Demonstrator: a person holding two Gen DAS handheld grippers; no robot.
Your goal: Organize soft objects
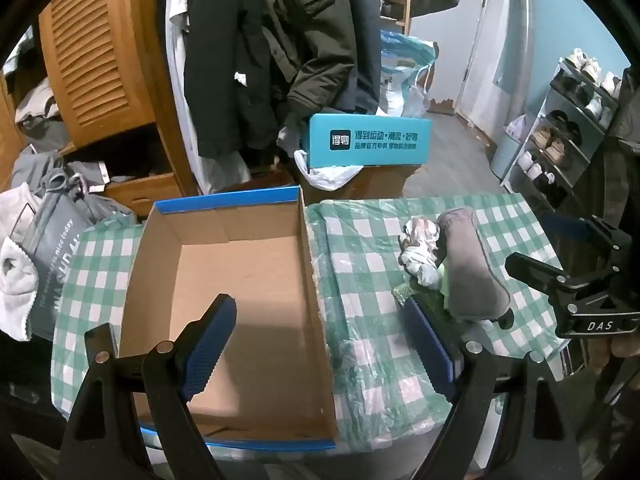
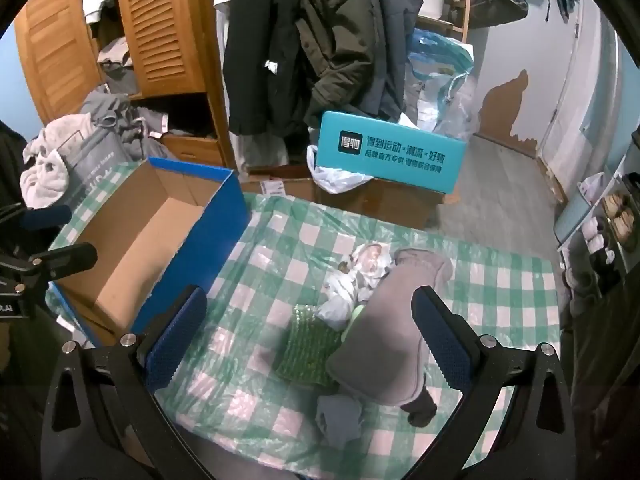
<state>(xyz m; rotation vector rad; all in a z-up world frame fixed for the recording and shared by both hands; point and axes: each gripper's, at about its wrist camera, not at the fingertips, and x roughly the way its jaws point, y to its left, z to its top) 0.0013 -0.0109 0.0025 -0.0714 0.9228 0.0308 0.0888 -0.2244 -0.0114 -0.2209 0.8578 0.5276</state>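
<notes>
- Left gripper (image 1: pixel 316 344): jaws spread wide, holding nothing, positioned above the open cardboard box (image 1: pixel 228 312).
- Right gripper (image 2: pixel 312 340): jaws spread wide, holding nothing, positioned over the pile of soft items.
- Grey sock (image 2: pixel 394 328): lies across a green textured cloth (image 2: pixel 308 350), between the right gripper's blue pads (image 2: pixel 448 344).
- White crumpled cloth (image 2: pixel 356 280): touches the grey sock on its far side.
- Checked tablecloth (image 2: pixel 500 292): carries the box at left and the pile at right.
- Teal carton (image 2: pixel 390 156): stands beyond the table.
</notes>
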